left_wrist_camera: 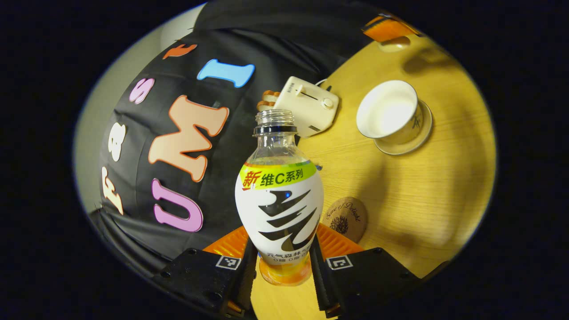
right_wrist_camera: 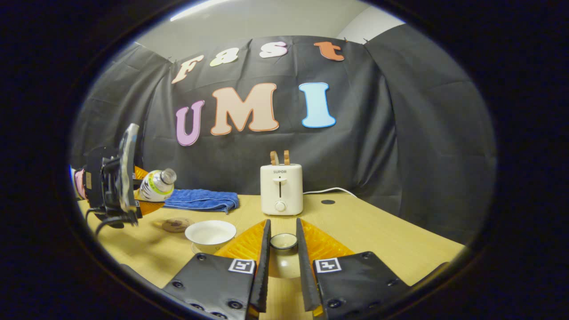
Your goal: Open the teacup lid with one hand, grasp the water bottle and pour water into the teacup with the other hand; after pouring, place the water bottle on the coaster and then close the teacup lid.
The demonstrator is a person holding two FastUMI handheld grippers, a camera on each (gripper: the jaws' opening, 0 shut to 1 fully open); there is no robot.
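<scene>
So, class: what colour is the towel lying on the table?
Blue; the towel shows best in the right gripper view.

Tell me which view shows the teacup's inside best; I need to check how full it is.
The left gripper view: it looks down into the open teacup on its saucer, past the water bottle held in the left claw. The right gripper view shows the teacup low and side-on, so mostly its rim and little of the bottom.

table [right_wrist_camera: 378,231]: toaster [right_wrist_camera: 281,189] at back centre; towel [right_wrist_camera: 202,200] to its left; cup [right_wrist_camera: 210,234] in front of towel; coaster [right_wrist_camera: 177,224] left of cup.
</scene>
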